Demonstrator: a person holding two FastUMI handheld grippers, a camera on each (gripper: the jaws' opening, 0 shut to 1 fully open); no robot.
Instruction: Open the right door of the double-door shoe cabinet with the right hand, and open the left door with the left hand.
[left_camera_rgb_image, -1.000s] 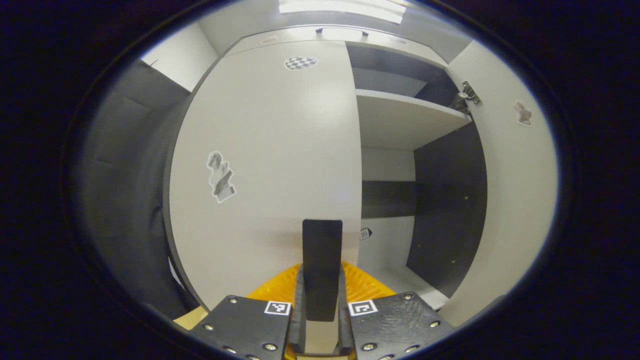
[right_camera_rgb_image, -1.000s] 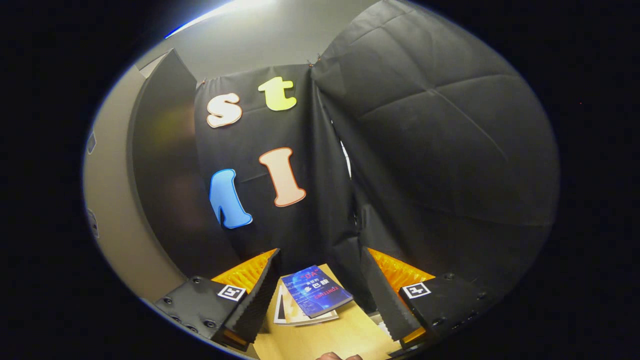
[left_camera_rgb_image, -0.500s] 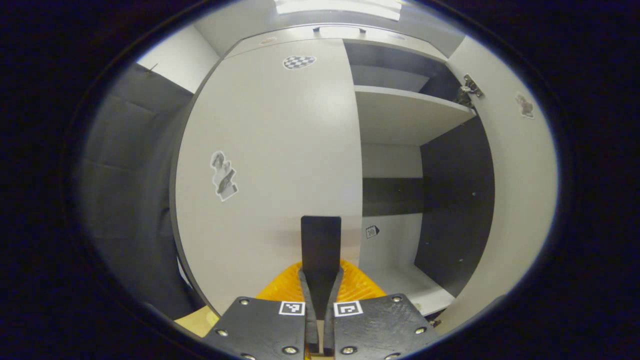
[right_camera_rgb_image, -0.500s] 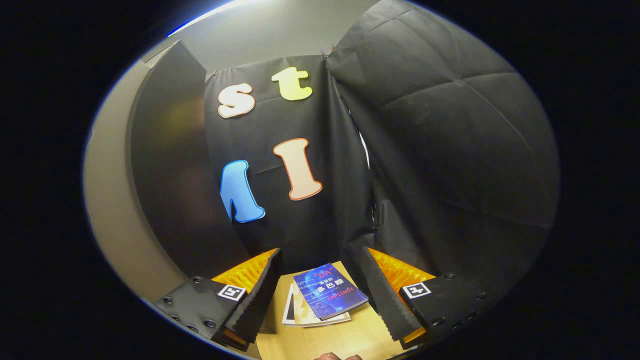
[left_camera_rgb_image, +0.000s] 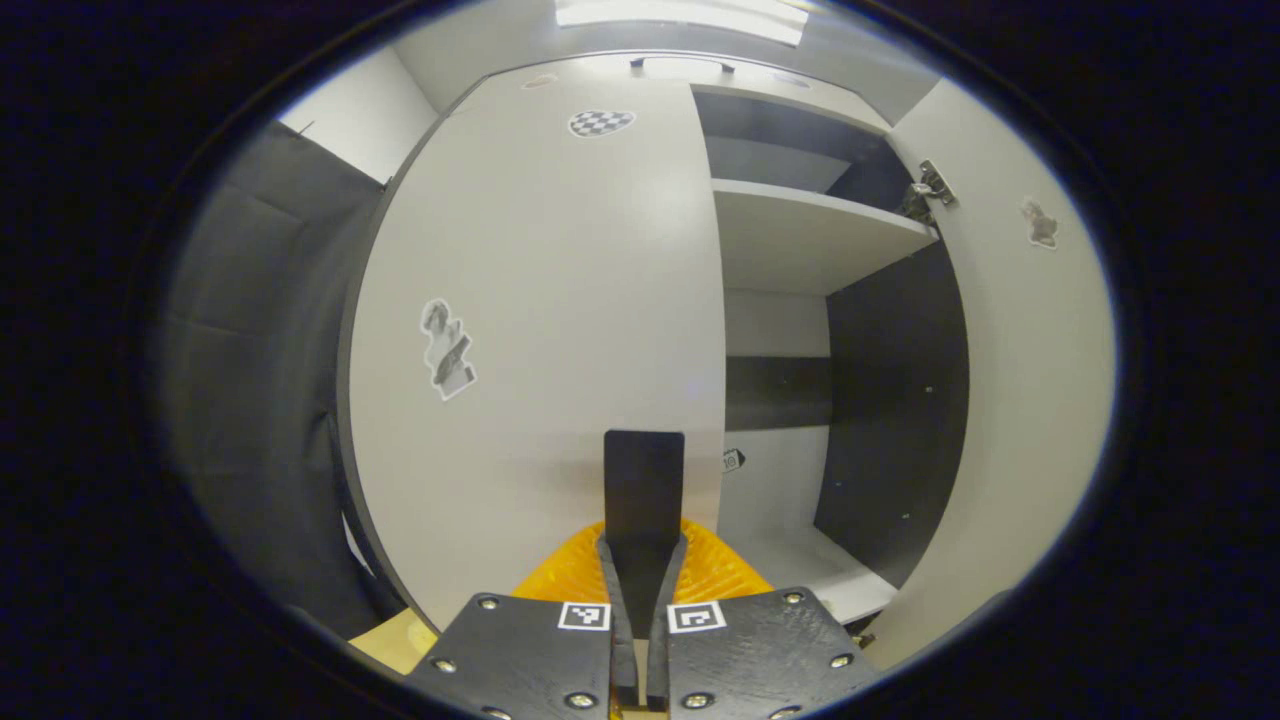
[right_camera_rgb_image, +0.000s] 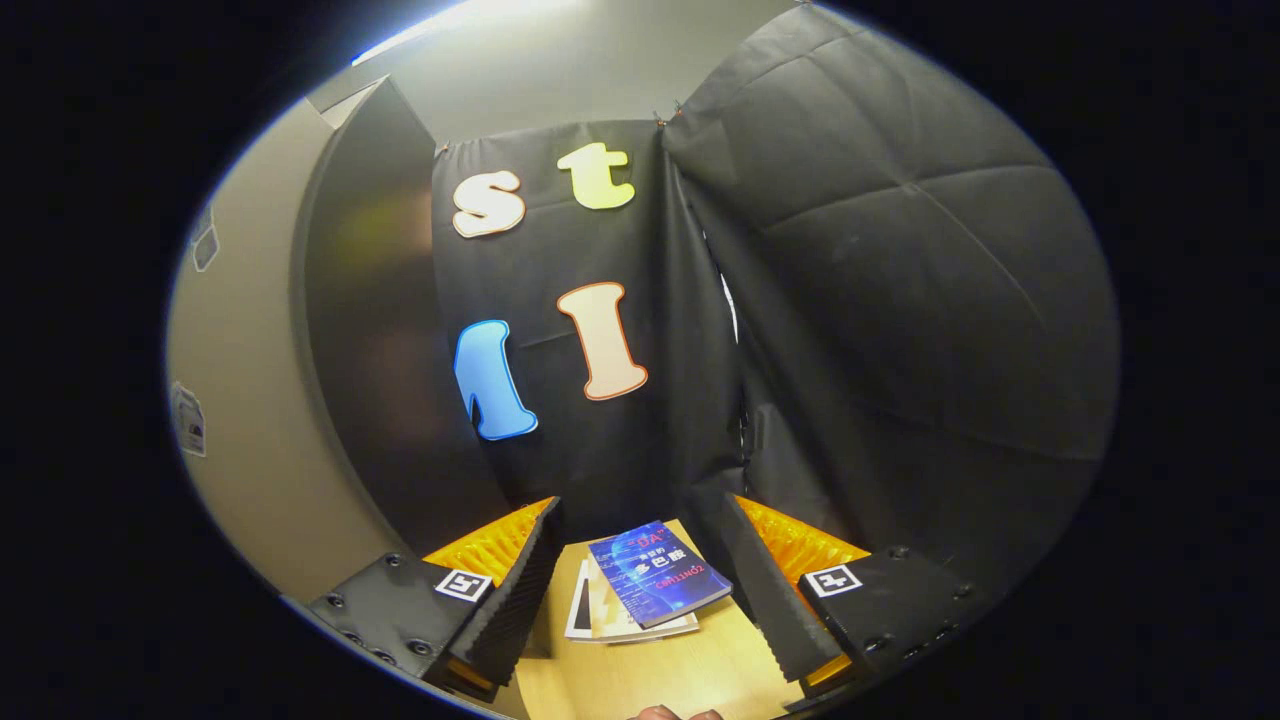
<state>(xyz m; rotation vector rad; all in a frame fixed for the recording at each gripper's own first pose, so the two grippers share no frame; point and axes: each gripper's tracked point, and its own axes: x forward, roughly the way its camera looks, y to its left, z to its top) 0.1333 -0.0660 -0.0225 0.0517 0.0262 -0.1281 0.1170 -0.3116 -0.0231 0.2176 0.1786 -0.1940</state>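
Note:
In the left gripper view the shoe cabinet's left door, white with two stickers, stands closed. The right door is swung wide open on its hinge, baring a white shelf and the dark inner wall. My left gripper is shut with nothing between its fingers, in front of the left door's lower part, close to its right edge. I cannot tell if it touches the door. In the right gripper view my right gripper is open and holds nothing, facing the booth's black cloth.
Between the right gripper's fingers, farther off, a blue book lies on papers on a wooden surface. A pale panel with small stickers and a dark panel stand at that view's left. Black cloth hangs left of the cabinet.
The left gripper's fingers have closed from a narrow gap to fully shut. The right gripper's view has swung slightly, so the cloth wall and the book sit further right; it stays open.

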